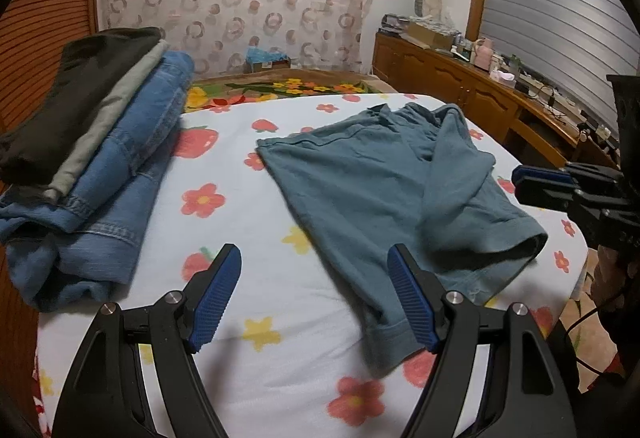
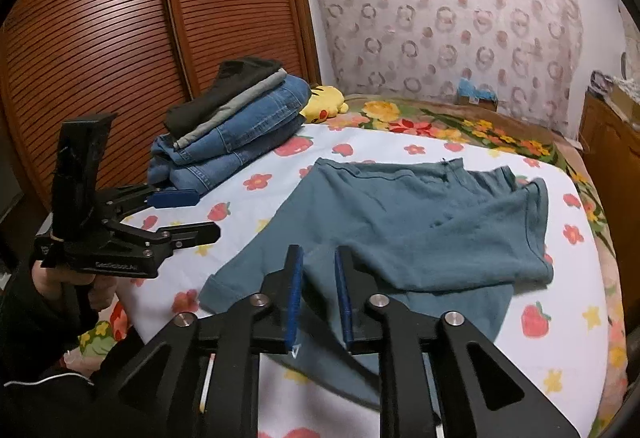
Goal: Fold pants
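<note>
Teal pants (image 1: pixel 360 190) (image 2: pixel 400 222) lie spread on the flowered bed sheet (image 1: pixel 240 166) (image 2: pixel 560 326), one leg crossed over to the right with its cuff near the bed's right edge. The other leg runs toward the near edge. My left gripper (image 1: pixel 316 262) (image 2: pixel 206 213) hovers wide open above the sheet, its right finger over that near leg, nothing between its pads. My right gripper (image 2: pixel 319 250) (image 1: pixel 518 180) hangs over the pants' near leg with its jaws a narrow gap apart, and no cloth is pinched between them.
A stack of folded clothes (image 1: pixel 100 142) (image 2: pixel 240 118), jeans under grey and black pieces, sits at the bed's left. A yellow plush toy (image 2: pixel 324 102) lies behind it. A slatted wardrobe (image 2: pixel 100 18) stands left, a cluttered wooden dresser (image 1: pixel 460 78) right.
</note>
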The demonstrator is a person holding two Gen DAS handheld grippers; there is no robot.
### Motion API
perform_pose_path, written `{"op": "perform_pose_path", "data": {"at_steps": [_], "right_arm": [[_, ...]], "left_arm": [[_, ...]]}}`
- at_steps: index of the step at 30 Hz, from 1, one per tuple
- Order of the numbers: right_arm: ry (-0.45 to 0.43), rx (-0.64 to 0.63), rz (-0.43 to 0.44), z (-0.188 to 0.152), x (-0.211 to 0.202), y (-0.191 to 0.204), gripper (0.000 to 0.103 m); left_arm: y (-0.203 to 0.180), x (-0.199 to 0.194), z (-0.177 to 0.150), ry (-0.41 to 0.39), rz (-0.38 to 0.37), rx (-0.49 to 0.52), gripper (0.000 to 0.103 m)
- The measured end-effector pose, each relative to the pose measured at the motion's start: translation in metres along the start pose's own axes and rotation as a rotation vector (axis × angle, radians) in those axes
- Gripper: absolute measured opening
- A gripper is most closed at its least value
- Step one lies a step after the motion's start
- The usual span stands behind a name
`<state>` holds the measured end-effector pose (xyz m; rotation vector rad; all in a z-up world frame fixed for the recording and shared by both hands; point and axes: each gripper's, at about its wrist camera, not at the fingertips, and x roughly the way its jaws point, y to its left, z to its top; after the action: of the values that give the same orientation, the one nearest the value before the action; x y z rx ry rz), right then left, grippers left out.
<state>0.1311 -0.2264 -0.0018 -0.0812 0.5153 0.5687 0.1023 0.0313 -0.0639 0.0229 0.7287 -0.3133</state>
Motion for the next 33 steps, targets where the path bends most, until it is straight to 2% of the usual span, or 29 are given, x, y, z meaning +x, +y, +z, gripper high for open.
{"op": "perform_pose_path", "data": {"at_steps": [2, 9, 14, 21, 26, 33], "right_arm": [[-0.006, 0.005, -0.018, 0.0, -0.006, -0.003, 0.033], [-0.004, 0.03, -0.084, -0.008, -0.035, 0.003, 0.033], [0.016, 0.041, -0.162, -0.004, -0.029, -0.004, 0.033], [0.047, 0.088, -0.269, 0.007, -0.003, -0.027, 0.033], [0.075, 0.117, -0.281, 0.018, 0.023, -0.033, 0.033], [0.133, 0.155, -0.249, 0.028, 0.058, -0.038, 0.033]], "left_arm": [[-0.005, 0.003, 0.001, 0.002, -0.017, -0.002, 0.076], [-0.029, 0.02, 0.008, 0.022, -0.083, 0.019, 0.076], [-0.044, 0.03, 0.011, 0.044, -0.132, 0.038, 0.073], [-0.057, 0.042, 0.012, 0.068, -0.161, 0.063, 0.068], [-0.058, 0.05, 0.009, 0.09, -0.16, 0.067, 0.064], [-0.056, 0.062, 0.003, 0.124, -0.137, 0.069, 0.064]]}}
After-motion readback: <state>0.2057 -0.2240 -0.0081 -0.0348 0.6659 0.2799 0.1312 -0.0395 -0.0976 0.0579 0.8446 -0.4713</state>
